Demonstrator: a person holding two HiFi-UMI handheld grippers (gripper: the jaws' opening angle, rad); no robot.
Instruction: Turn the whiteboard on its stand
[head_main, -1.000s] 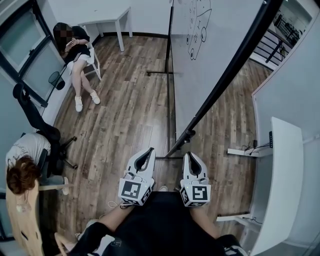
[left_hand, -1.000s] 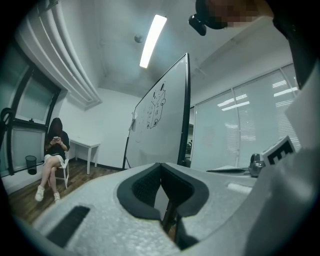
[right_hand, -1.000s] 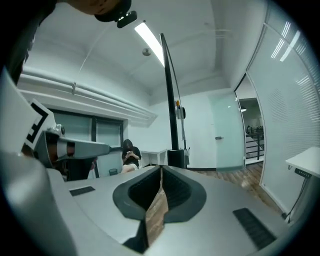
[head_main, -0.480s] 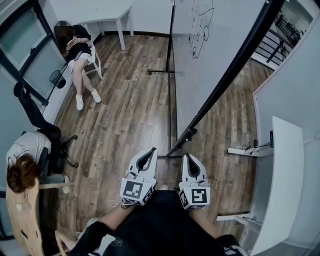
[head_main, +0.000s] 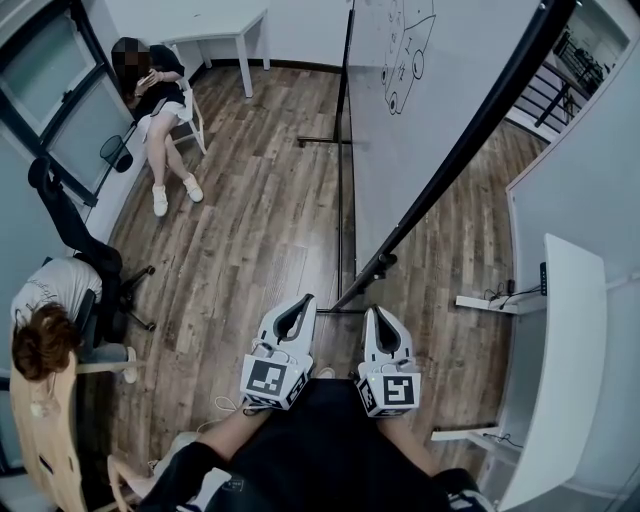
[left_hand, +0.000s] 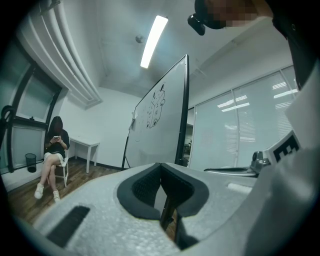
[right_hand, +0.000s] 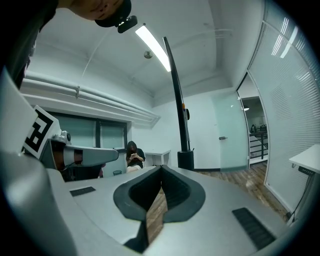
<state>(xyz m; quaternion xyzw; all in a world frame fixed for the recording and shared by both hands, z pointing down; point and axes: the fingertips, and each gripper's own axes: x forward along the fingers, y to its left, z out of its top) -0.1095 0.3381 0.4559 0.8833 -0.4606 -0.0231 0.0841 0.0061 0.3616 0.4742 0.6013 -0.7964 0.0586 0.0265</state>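
Closest, the left gripper and the right gripper are held side by side, pointing forward. Each has its jaws pressed together with nothing between them. Just ahead, touching neither, the whiteboard stands on the wood floor, its black stand nearest the grippers. Farther off to the left, a seated person sits beside a white table.

Office room, whiteboard on stand, white desk, swivel chair, glass partition walls
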